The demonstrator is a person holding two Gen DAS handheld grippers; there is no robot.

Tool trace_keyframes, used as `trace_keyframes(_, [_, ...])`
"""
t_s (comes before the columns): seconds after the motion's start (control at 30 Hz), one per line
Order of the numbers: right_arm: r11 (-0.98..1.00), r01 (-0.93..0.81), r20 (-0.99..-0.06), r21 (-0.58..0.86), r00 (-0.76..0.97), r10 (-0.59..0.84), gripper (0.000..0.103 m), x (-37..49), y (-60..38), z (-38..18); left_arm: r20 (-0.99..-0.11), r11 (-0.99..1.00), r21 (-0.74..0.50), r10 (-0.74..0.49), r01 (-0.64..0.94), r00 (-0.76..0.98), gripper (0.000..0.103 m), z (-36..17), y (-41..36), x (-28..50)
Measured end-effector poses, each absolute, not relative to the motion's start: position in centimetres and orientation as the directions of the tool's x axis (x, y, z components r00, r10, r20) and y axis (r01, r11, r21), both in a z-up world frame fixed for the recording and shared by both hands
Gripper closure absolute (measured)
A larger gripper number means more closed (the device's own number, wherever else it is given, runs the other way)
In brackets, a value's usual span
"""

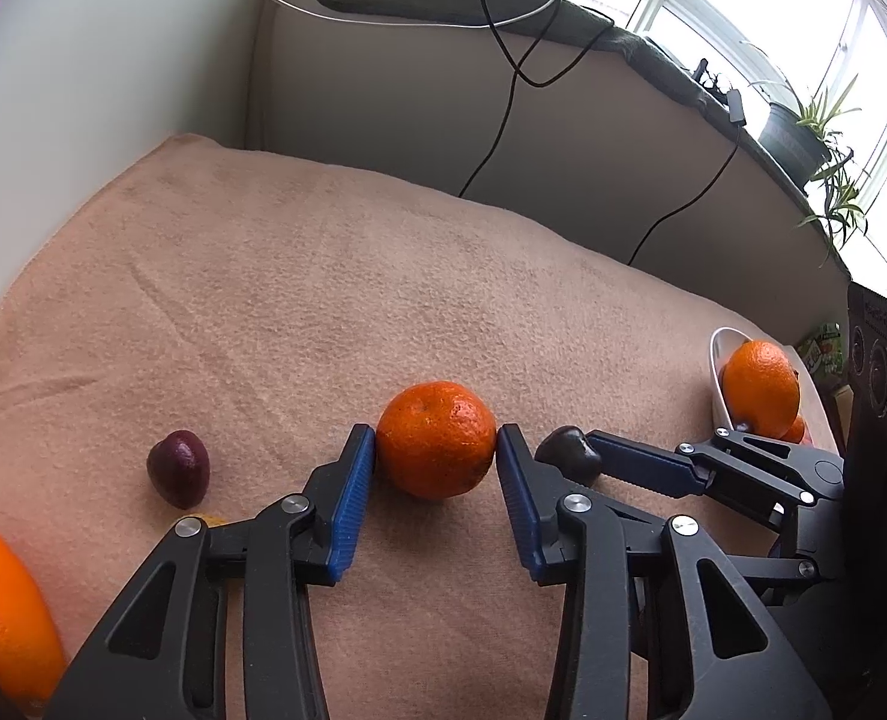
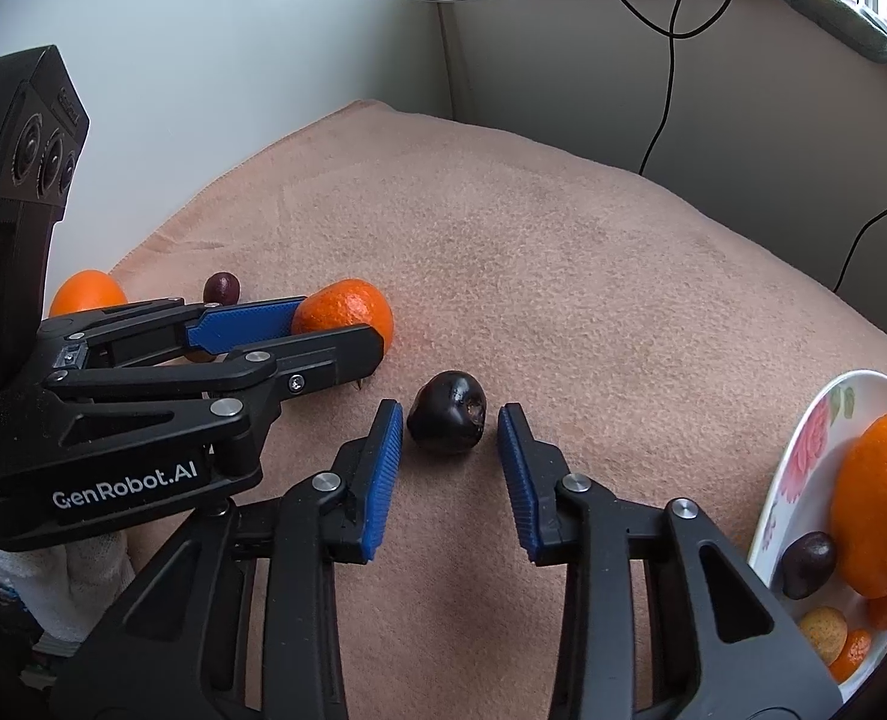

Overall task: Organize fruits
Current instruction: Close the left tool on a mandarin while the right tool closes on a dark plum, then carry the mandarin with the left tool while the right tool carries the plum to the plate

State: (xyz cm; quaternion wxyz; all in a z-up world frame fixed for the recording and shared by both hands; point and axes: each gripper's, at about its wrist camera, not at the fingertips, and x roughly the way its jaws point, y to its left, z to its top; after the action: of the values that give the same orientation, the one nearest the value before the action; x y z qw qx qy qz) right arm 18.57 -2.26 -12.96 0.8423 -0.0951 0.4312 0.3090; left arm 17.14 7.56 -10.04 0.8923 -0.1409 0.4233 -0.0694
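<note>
Your left claw (image 1: pixel 435 450) clamps a mandarin (image 1: pixel 436 439) on the tan blanket (image 1: pixel 323 276); your right claw (image 2: pixel 451 420), beside "GenRobot.AI" lettering (image 2: pixel 125 489), stands apart around a dark plum (image 2: pixel 447 419).

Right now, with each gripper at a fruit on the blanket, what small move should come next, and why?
Probably close the right gripper the rest of the way on the dark fruit: a gap still shows on both sides of it. The left gripper already touches the mandarin on both sides, so both could then lift toward the floral plate.
</note>
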Motion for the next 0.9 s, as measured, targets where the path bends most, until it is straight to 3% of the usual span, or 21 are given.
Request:
trace_keyframes(0.13, [0.790,-0.603,-0.781,0.114,0.436,0.446,0.075,18.5,-2.3,-12.9,-0.736,0.952,-0.306,-0.239,0.003,0.634,0.063,-10.0,7.6,17.1])
trace_keyframes(0.9, [0.798,-0.587,-0.736,0.139,0.477,0.480,0.076,16.2,-5.5,-10.6,-0.704,0.954,-0.299,-0.238,0.024,0.670,0.064,-8.1,7.0,15.0])
